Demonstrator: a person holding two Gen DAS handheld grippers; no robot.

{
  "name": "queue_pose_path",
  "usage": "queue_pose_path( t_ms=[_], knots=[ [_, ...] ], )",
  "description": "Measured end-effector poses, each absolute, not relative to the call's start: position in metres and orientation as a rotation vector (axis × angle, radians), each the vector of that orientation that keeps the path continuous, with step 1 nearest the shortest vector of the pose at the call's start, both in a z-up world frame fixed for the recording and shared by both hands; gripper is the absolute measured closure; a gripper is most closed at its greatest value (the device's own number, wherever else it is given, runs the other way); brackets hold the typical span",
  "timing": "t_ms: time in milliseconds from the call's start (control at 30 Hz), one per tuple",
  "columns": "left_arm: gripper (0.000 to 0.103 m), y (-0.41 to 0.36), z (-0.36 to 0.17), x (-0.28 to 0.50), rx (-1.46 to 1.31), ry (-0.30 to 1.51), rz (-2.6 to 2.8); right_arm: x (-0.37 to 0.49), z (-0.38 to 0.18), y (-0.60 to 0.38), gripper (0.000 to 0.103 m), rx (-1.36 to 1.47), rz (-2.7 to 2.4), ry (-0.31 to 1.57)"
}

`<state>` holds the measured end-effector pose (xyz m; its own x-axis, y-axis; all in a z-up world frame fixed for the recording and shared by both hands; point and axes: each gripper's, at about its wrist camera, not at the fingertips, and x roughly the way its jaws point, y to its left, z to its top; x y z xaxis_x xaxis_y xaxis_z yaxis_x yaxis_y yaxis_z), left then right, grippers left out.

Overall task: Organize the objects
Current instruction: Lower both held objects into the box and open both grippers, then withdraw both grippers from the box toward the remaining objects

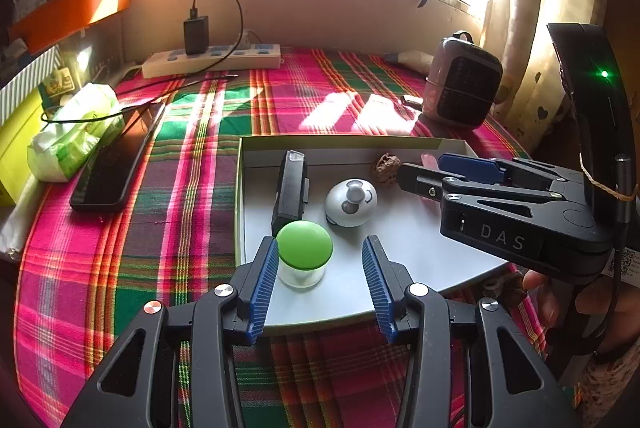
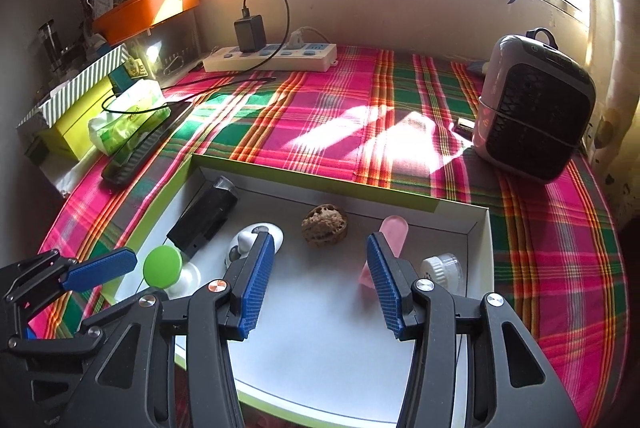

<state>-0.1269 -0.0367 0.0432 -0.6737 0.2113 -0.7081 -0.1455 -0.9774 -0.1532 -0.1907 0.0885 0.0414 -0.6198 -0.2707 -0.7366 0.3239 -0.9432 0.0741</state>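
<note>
Both grippers are hanging over the shallow white tray (image 1: 400, 260) with the green outer rim, tilted down toward it at a fairly steep angle. The left gripper (image 1: 322, 260) is sitting over the near left corner of the tray, jaws spread apart, and the little clear jar with the green lid (image 1: 305, 246) is standing just beside its left blue pad (image 1: 266, 280). I can't tell if the pad is actually touching the jar, but the other pad is well clear, so nothing is being squeezed.

The right gripper (image 2: 320, 260) is coming in from the right side, also gaping open over bare tray floor with nothing between the pads. From the left camera you can see "DAS" printed in pale letters on its black body, plus a bit of the person's hand (image 1: 560, 292) wrapped around the grip below it.

In the tray: a black rectangular gadget (image 1: 290, 194) with a clear end along the left wall, a white round gadget (image 1: 351, 203) with a grey knob in the middle, a brown wrinkly walnut (image 2: 324, 224) near the far wall, a pale pink block (image 2: 390, 240) to its right, and a small white ribbed cap (image 2: 438, 268) with a clear part near the right wall.

Everything is sitting on a pink, green and orange plaid cloth (image 2: 320, 116).
</note>
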Motion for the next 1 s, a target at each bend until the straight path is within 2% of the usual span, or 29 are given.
queue_pose_path(
  t_ms=[633, 1000],
  knots=[
    [0.061, -0.032, 0.055, -0.095, -1.101, -0.078, 2.748, -0.135, 0.053, 0.107, 0.053, 1.078, -2.633, 0.038],
    [0.061, -0.031, 0.048, -0.081, -1.124, -0.109, 2.698, -0.108, 0.051, 0.121, 0.053, 1.058, -2.686, 0.035]
  ],
)
